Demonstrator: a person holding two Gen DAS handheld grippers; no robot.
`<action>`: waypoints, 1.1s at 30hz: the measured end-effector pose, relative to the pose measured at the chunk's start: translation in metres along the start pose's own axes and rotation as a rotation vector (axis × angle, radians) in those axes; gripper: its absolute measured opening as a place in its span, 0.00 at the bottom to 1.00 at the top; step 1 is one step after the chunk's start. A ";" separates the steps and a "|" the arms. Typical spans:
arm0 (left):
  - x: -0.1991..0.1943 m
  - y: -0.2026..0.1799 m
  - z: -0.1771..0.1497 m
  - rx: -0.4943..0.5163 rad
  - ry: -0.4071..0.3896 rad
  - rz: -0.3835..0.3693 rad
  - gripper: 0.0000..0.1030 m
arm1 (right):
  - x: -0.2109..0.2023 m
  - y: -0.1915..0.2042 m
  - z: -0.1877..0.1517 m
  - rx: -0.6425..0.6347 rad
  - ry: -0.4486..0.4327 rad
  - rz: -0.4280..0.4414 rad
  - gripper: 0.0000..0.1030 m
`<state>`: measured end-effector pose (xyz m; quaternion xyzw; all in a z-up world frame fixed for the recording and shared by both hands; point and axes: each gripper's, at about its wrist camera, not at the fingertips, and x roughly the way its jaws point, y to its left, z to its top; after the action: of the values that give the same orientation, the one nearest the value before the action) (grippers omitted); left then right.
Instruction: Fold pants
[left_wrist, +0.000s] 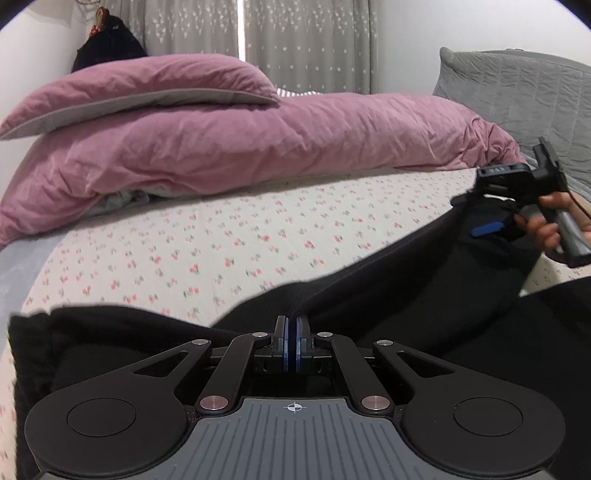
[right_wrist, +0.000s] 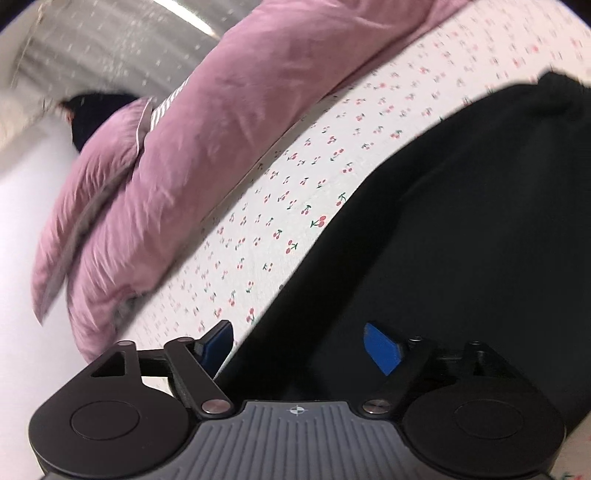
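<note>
Black fabric fills the lower part of both wrist views: the pants (left_wrist: 369, 295) lie spread across a bed whose cherry-print sheet (left_wrist: 221, 240) shows pale behind them. At far left, a mauve duvet (left_wrist: 221, 140) and matching pillow (left_wrist: 147, 85) are heaped along the far side of the bed, well apart from the garment. In the centre foreground, the left gripper (left_wrist: 294, 332) has its jaws pressed together, blue pads nearly touching, and a ridge of the black cloth rises right at their tips, so they appear to pinch an edge of the pants, though the dark fabric makes the exact hold hard to confirm. At right, the right gripper (left_wrist: 487, 225), held in a person's hand (left_wrist: 546, 225), hovers over another raised part of the pants. Its own view shows the jaws standing wide, blue fingers (right_wrist: 382, 347) apart, with cloth lying beneath them but not gripped. The likely risks: the thin pinch on the left could slip if the fabric is pulled taut; the right jaws could close on a single layer or miss the edge, skewing the fold; and the blurred right view suggests quick motion, which could drag the pants and bunch them.
</note>
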<state>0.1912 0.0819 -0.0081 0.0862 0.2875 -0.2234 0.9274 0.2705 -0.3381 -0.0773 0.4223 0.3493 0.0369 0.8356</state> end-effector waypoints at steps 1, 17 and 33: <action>-0.001 -0.003 -0.005 -0.003 0.008 0.001 0.01 | 0.000 -0.002 0.000 0.017 -0.006 0.011 0.71; -0.032 -0.005 -0.027 -0.195 0.030 0.052 0.02 | -0.092 0.036 -0.035 -0.265 -0.104 -0.025 0.05; -0.097 0.022 -0.102 -0.476 0.047 0.116 0.17 | -0.165 0.011 -0.123 -0.375 -0.008 -0.093 0.06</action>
<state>0.0798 0.1666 -0.0354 -0.1132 0.3483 -0.0937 0.9258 0.0733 -0.3068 -0.0273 0.2428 0.3521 0.0611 0.9019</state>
